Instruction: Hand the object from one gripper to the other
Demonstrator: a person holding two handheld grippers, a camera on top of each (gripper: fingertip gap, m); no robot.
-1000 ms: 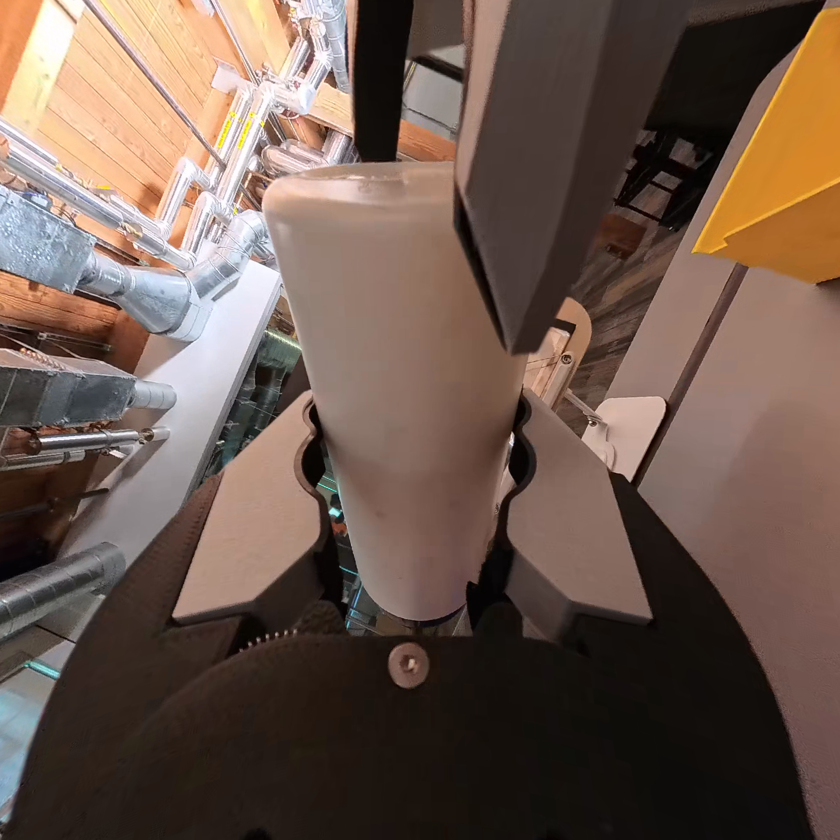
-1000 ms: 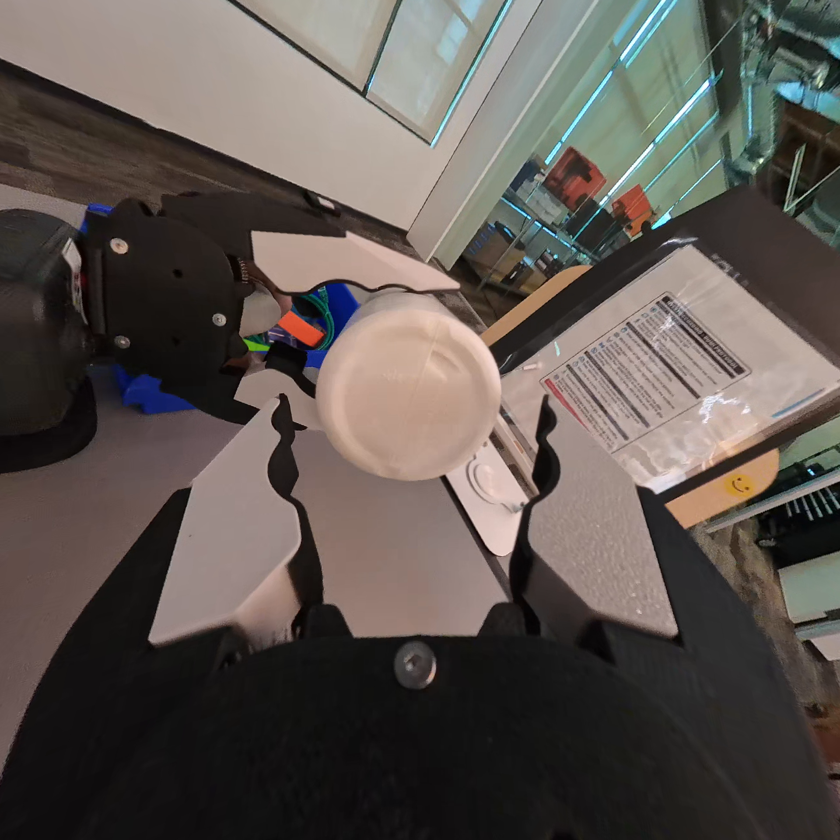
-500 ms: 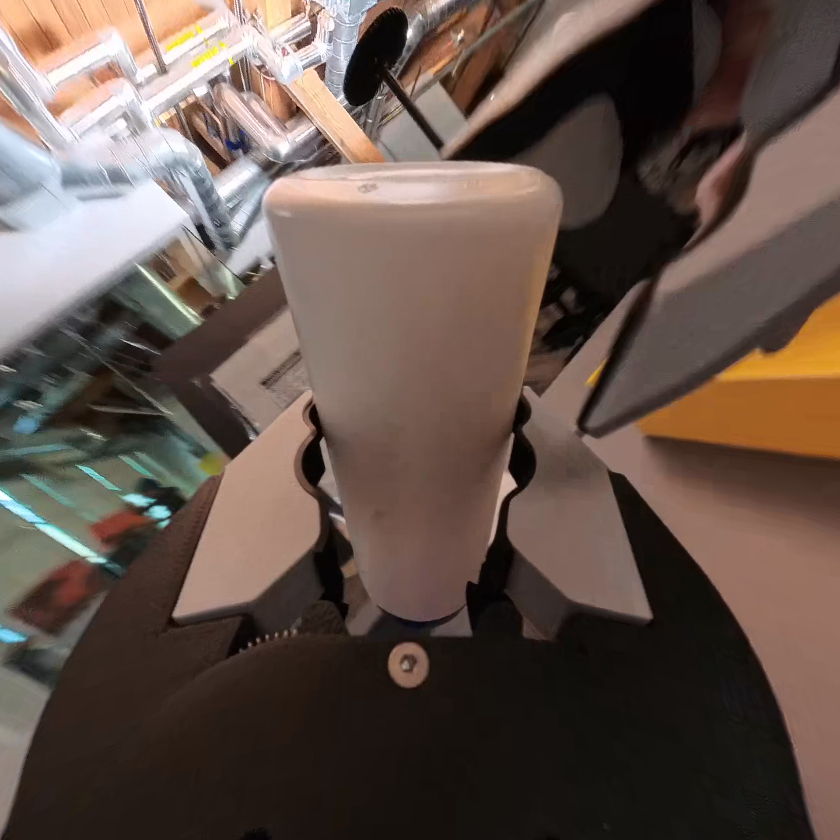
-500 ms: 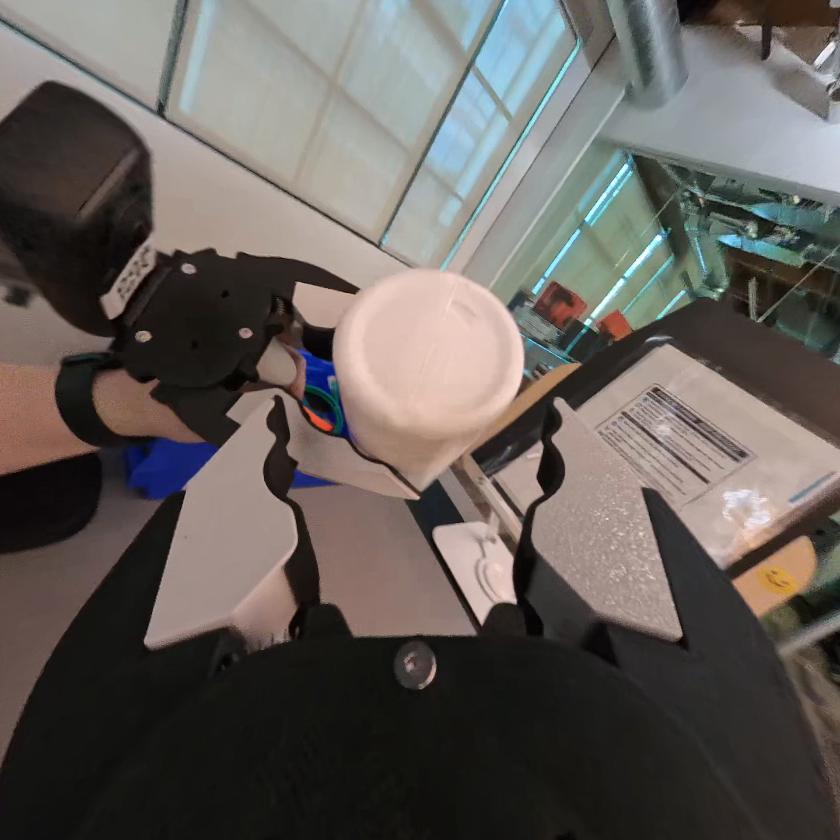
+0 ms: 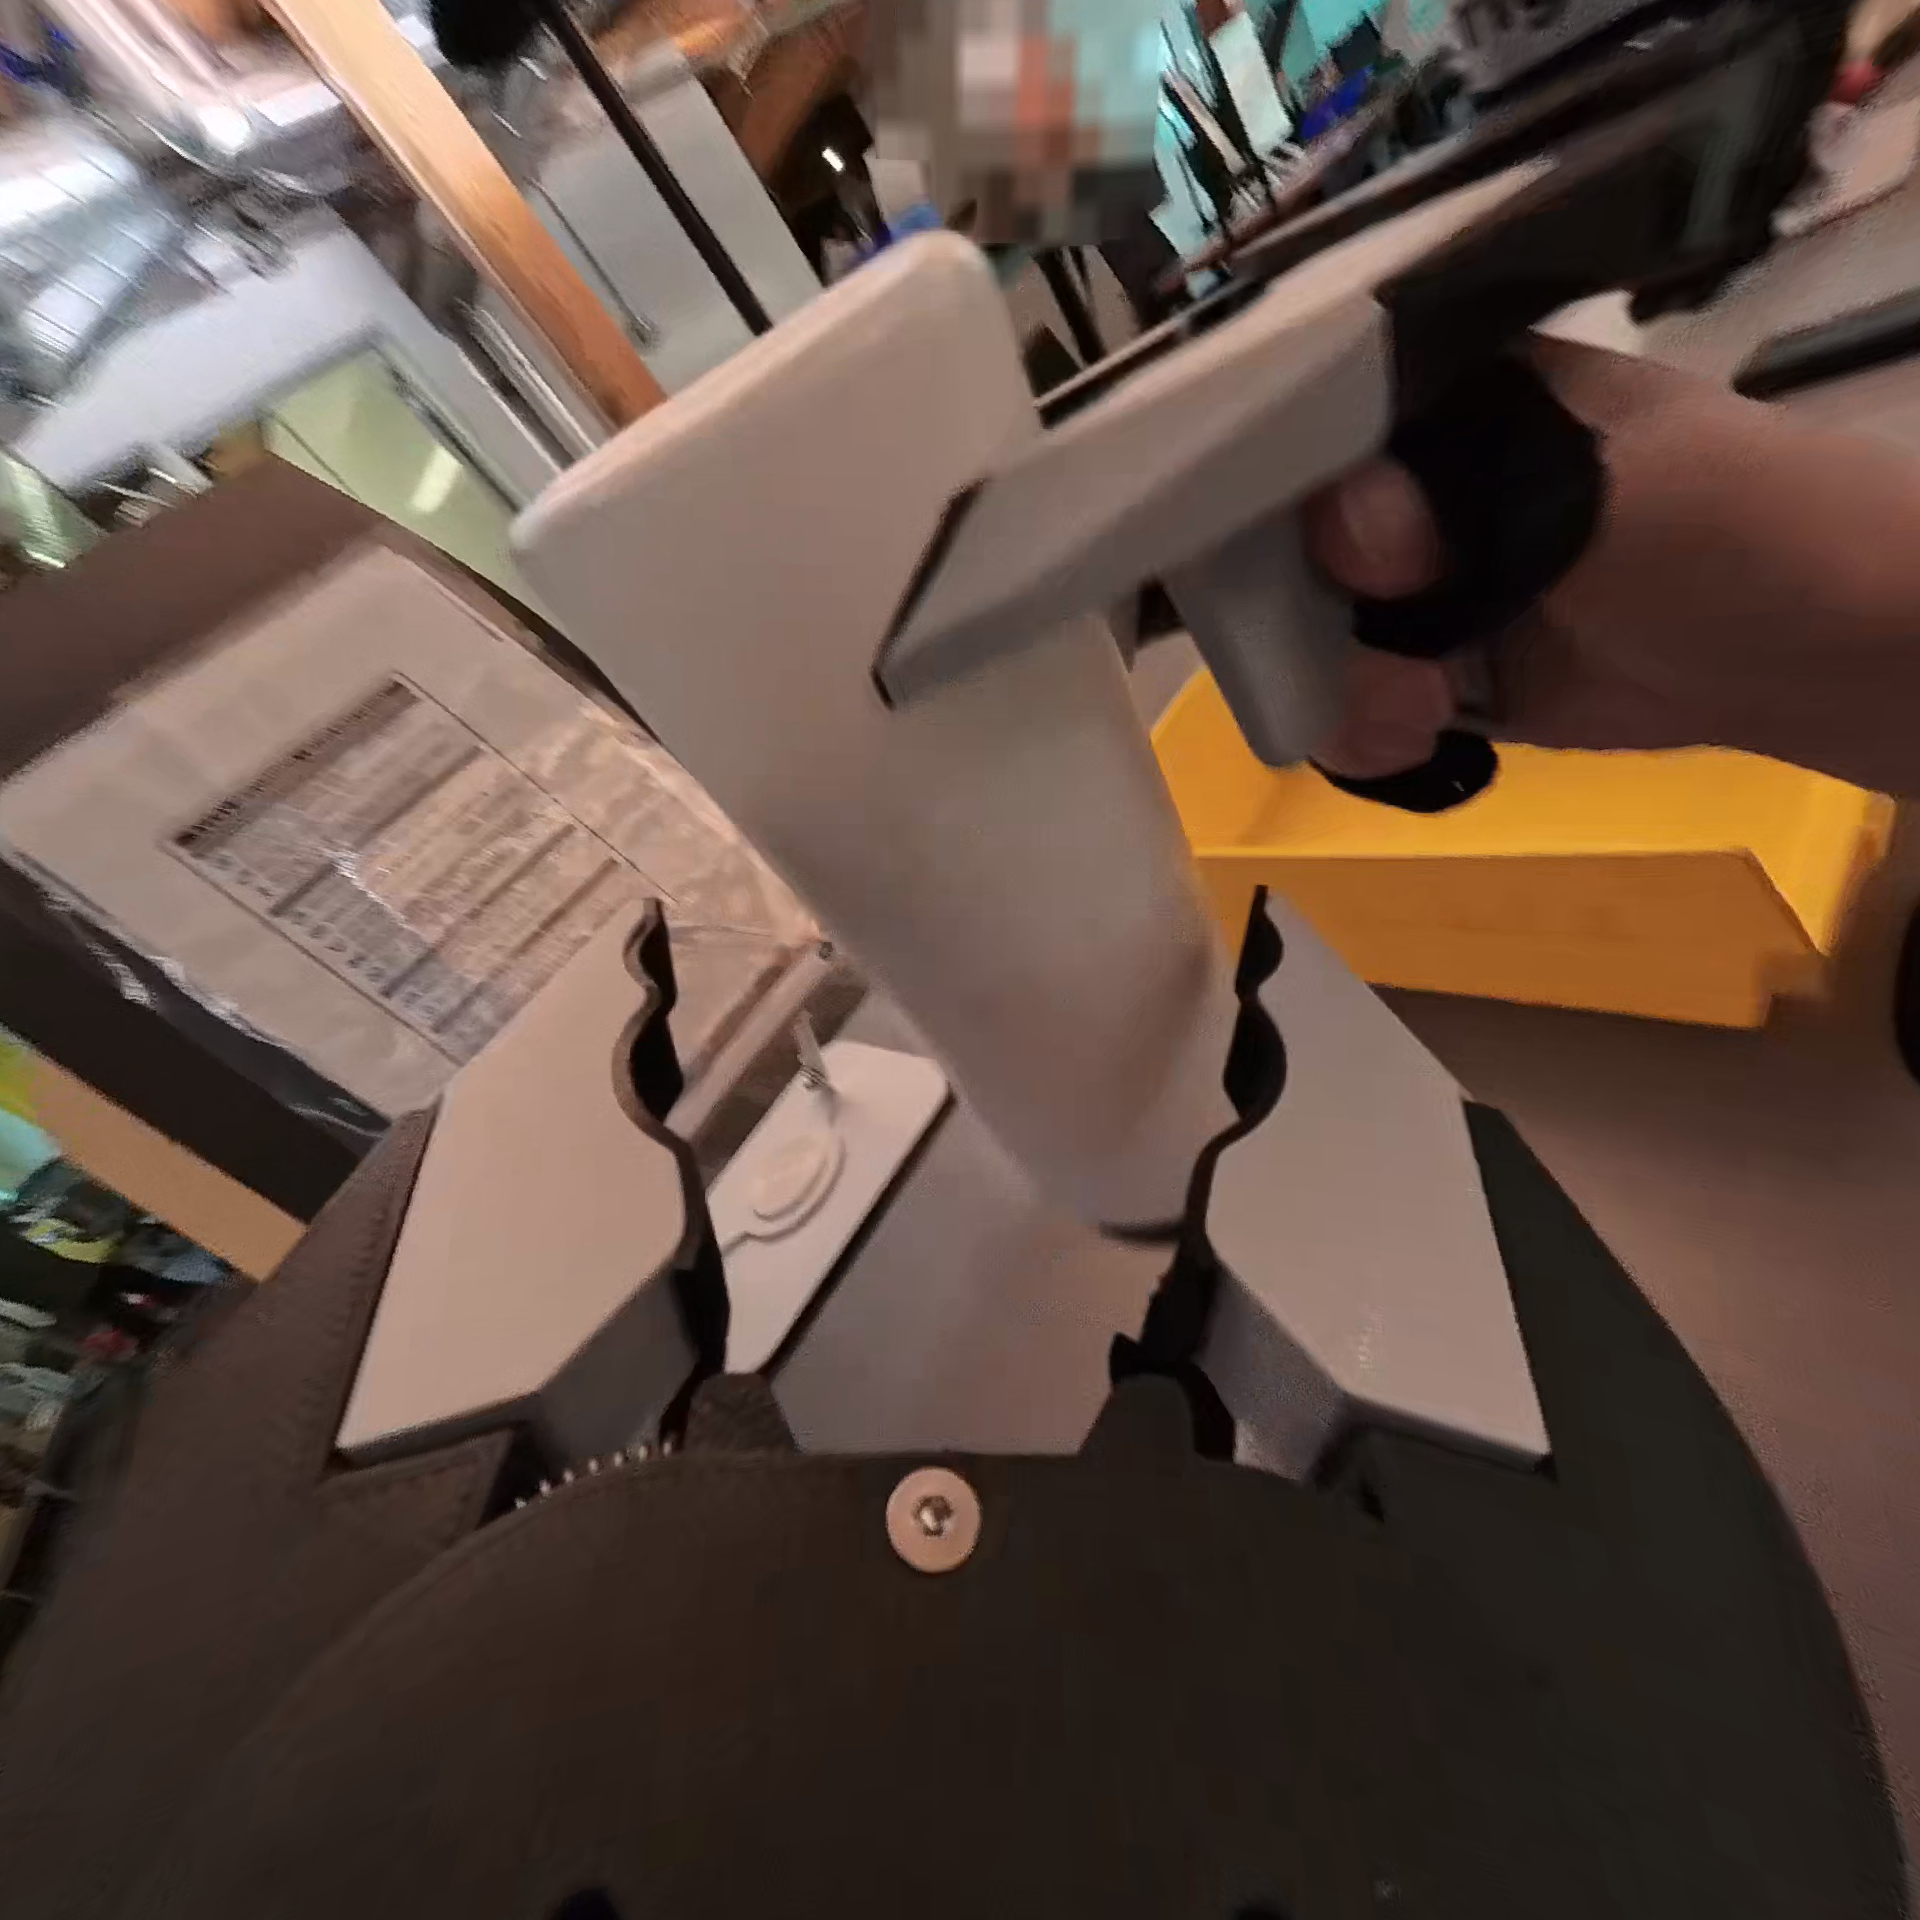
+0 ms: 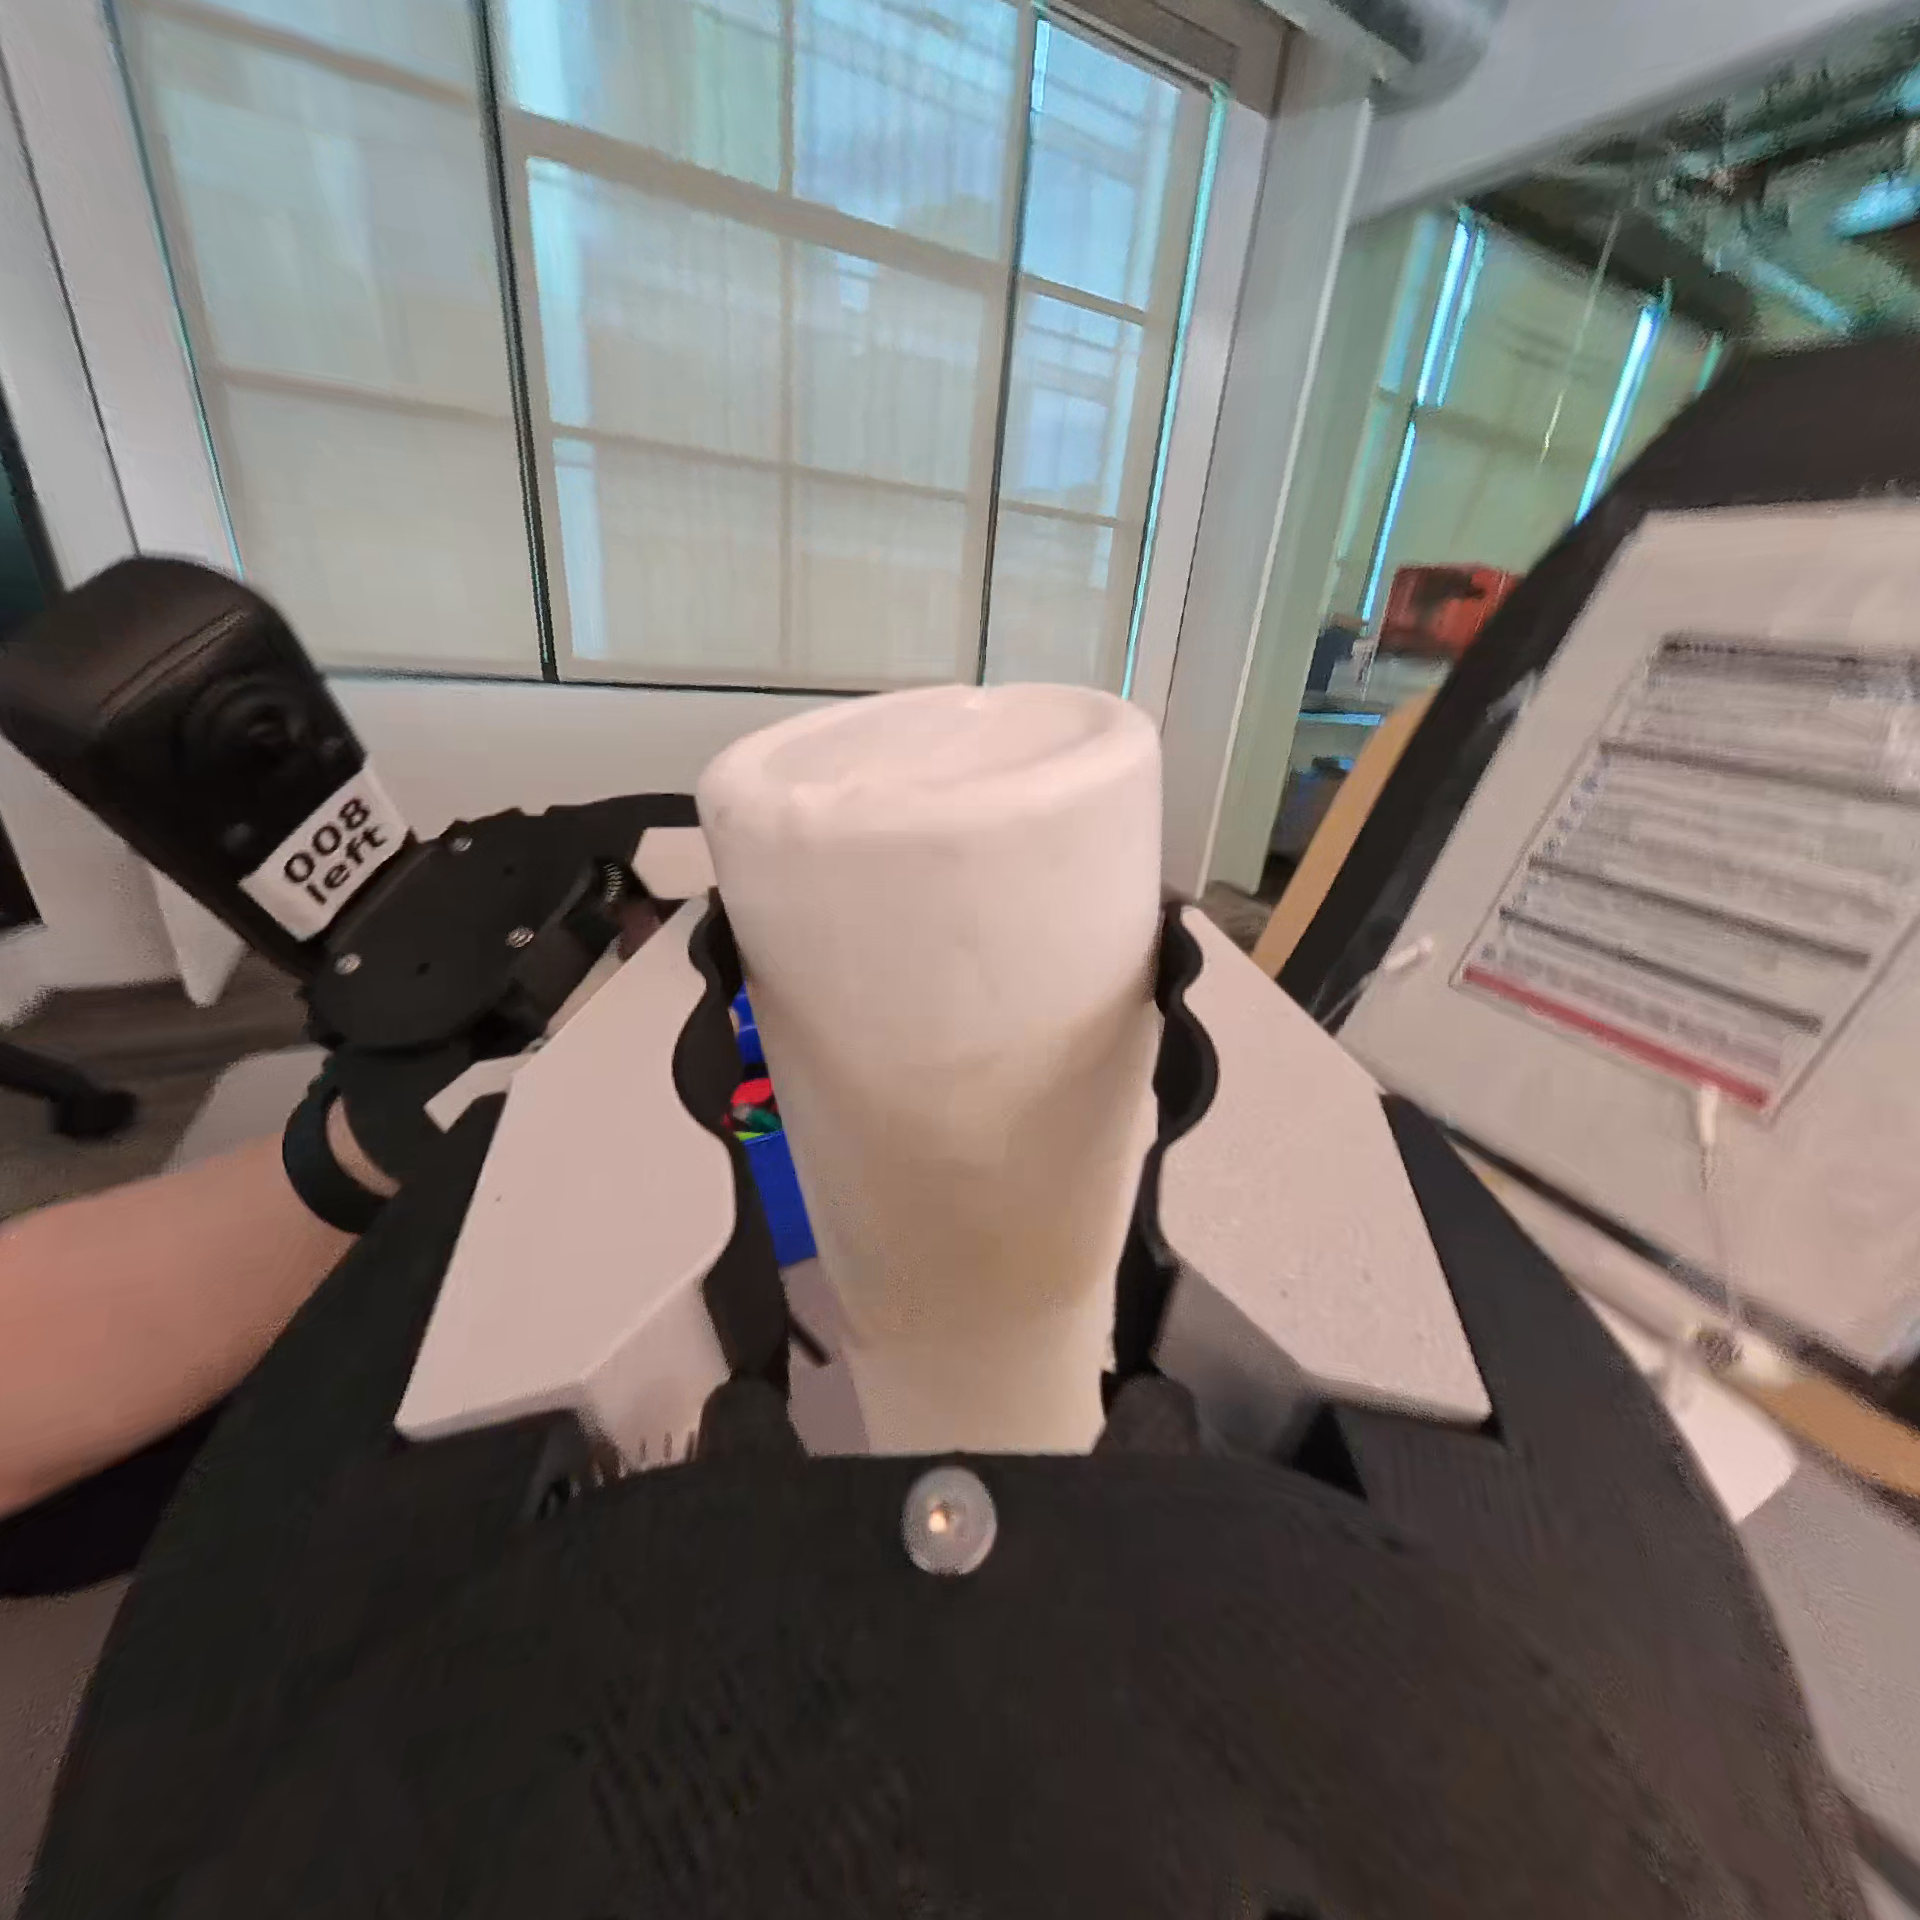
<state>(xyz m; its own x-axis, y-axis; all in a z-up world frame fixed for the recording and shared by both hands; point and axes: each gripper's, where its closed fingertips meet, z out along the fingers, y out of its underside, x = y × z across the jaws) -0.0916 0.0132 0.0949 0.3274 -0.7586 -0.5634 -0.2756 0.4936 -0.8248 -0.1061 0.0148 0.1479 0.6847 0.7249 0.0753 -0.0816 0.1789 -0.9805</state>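
Cylinder (image 6: 935, 1039): white, clamped between right gripper (image 6: 940, 997) fingers.
Left gripper (image 5: 951, 1039): jaws spread wide; cylinder's end between them, apparently touching one finger (view blurred).
Bin (image 5: 1538, 894): yellow, behind.

A plain white, smooth-sided plastic cylinder (image 6: 940, 1049) with a flat, slightly rounded end is seen lifted off the table; it is clamped at both sides by the right gripper (image 6: 940, 997); in the left wrist view it (image 5: 831, 665) is tilted, its lower end lying loose between spread fingers.
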